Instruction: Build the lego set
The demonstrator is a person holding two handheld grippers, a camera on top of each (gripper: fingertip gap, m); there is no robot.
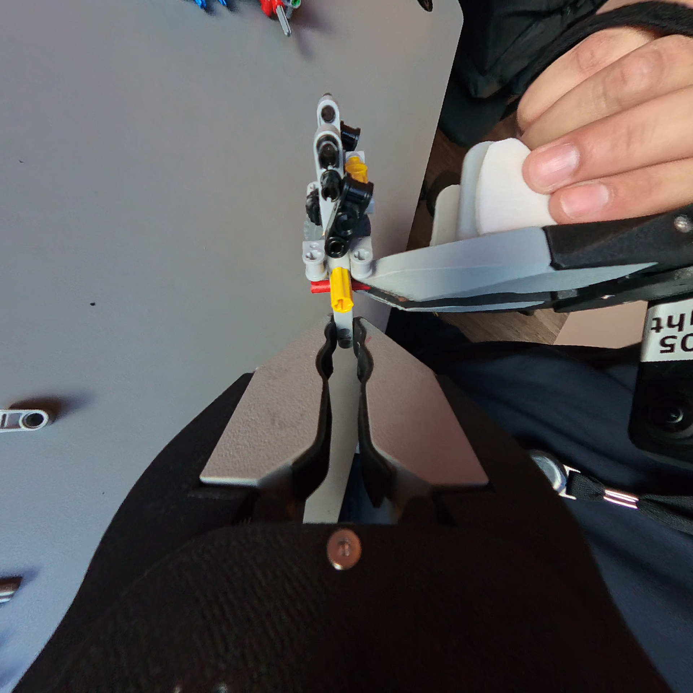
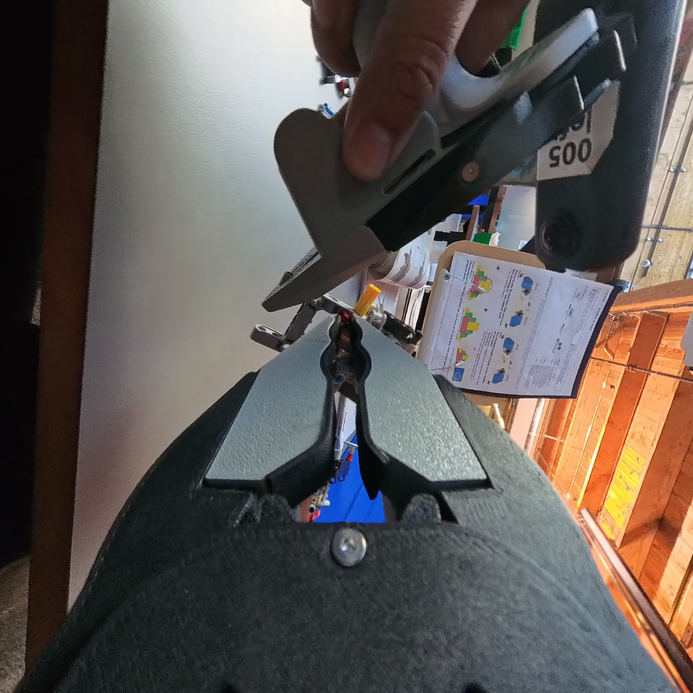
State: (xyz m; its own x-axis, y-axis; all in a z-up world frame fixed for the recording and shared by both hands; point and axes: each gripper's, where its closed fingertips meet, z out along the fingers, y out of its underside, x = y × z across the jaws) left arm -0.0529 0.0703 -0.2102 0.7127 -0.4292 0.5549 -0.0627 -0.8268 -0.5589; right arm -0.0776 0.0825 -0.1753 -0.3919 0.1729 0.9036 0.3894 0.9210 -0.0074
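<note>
My left gripper (image 1: 343, 330) is shut on the lower end of a grey beam (image 1: 342, 318) of a small toy-brick assembly (image 1: 330, 157) of grey and black parts, held above the grey table (image 1: 150, 187). A yellow connector (image 1: 341, 288) sits on the beam, and a red axle (image 1: 320, 287) runs across behind it. My right gripper (image 1: 371, 290) comes in from the right and is shut on the axle's right end. In the right wrist view my right gripper (image 2: 344, 326) pinches the red axle (image 2: 344, 316) beside the yellow connector (image 2: 365, 298). The left gripper (image 2: 272, 303) hangs above.
Loose red, blue and grey pieces (image 1: 277, 11) lie at the table's far end, and a grey beam (image 1: 26, 420) lies at the left. A hand (image 1: 618, 131) holds the right gripper. A printed sheet on a board (image 2: 525, 326) and wooden panelling (image 2: 637, 412) stand behind. Left tips to right tips: about 4 cm.
</note>
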